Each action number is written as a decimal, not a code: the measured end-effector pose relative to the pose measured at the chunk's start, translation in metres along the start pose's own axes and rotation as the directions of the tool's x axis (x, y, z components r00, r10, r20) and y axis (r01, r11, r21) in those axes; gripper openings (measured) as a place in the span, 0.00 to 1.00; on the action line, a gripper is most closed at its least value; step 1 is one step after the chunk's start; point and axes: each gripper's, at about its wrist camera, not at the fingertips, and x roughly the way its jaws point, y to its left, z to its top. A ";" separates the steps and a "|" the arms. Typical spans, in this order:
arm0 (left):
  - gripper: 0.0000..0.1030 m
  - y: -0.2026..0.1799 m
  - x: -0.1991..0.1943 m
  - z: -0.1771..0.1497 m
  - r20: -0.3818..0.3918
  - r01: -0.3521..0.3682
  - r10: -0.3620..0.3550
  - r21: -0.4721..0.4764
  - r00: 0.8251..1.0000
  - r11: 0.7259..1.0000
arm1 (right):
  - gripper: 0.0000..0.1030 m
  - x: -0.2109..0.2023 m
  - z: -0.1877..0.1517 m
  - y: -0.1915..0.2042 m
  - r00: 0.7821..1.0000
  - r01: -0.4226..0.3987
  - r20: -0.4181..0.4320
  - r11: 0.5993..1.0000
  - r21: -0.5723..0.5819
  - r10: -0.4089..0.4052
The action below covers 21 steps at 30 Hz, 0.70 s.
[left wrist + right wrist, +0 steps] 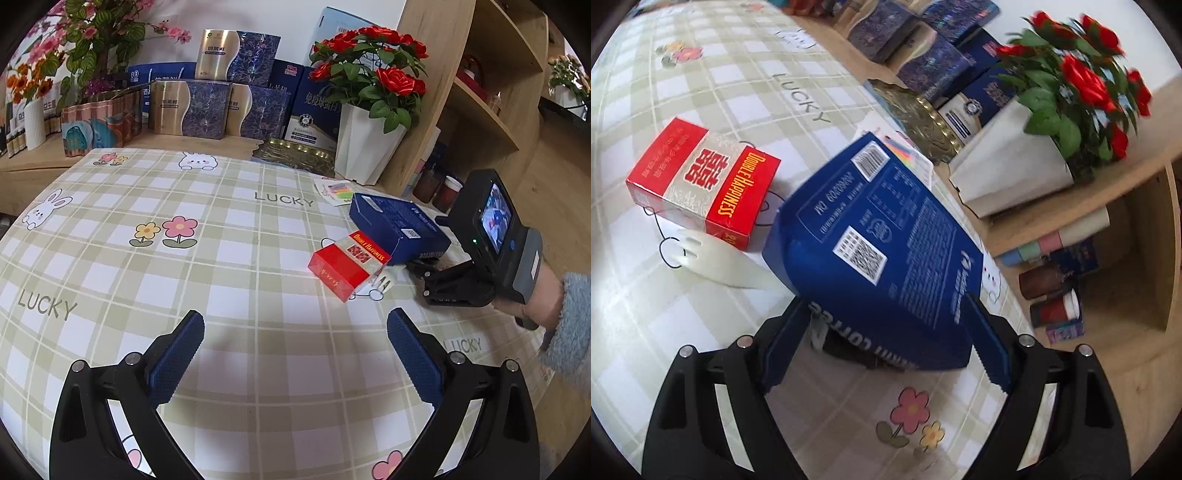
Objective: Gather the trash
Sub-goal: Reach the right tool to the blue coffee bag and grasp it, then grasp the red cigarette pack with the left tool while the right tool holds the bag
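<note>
Left gripper [295, 343]: jaws spread wide, nothing between them, hovering over bare checked tablecloth [221, 280] printed with rabbits, flowers and the word LUCKY.

Right gripper [886, 332]: the blue coffee box [882, 236] sits between its jaws, near end raised off the cloth and tilted. The right pad [990, 343] lies against the box's side edge; the left pad appears to meet the opposite side, though motion blur prevents confirming firm contact. In the left wrist view the same box [399, 229] is at the right side of the table, with the right gripper [424, 266] under its near end and a hand in a fluffy blue sleeve [569, 325] behind the device.

Just left of the blue box: a red Double Happiness cigarette pack [701, 181], lying flat, close to the box but contact uncertain. A white plastic fork [720, 266] lies on the cloth in front of the pack, its handle running under the blue box.

Beyond, at the table's far edge: a white pot of red roses [369, 147], a gold-patterned tray [295, 155], then stacked gift boxes [207, 107] on a wooden shelf
</note>
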 end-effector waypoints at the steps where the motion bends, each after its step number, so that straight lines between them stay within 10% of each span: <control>1: 0.94 0.002 0.002 -0.001 -0.005 0.001 -0.001 -0.003 1.000 1.000 | 0.74 0.001 0.002 0.003 1.000 0.001 -0.005 1.000 -0.023 -0.001; 7: 0.94 0.007 0.002 -0.002 -0.008 -0.001 0.001 -0.005 1.000 1.000 | 0.42 -0.012 0.008 0.014 0.999 0.037 0.025 0.994 -0.107 -0.034; 14: 0.94 0.007 -0.009 0.002 0.006 0.002 -0.002 -0.008 1.000 1.000 | 0.17 -0.068 0.015 -0.054 0.984 0.050 0.167 0.994 0.099 -0.067; 21: 0.94 -0.010 -0.027 0.004 0.025 0.048 -0.048 -0.002 0.999 0.999 | 0.17 -0.121 -0.009 -0.122 0.966 -0.143 0.254 0.913 0.383 0.045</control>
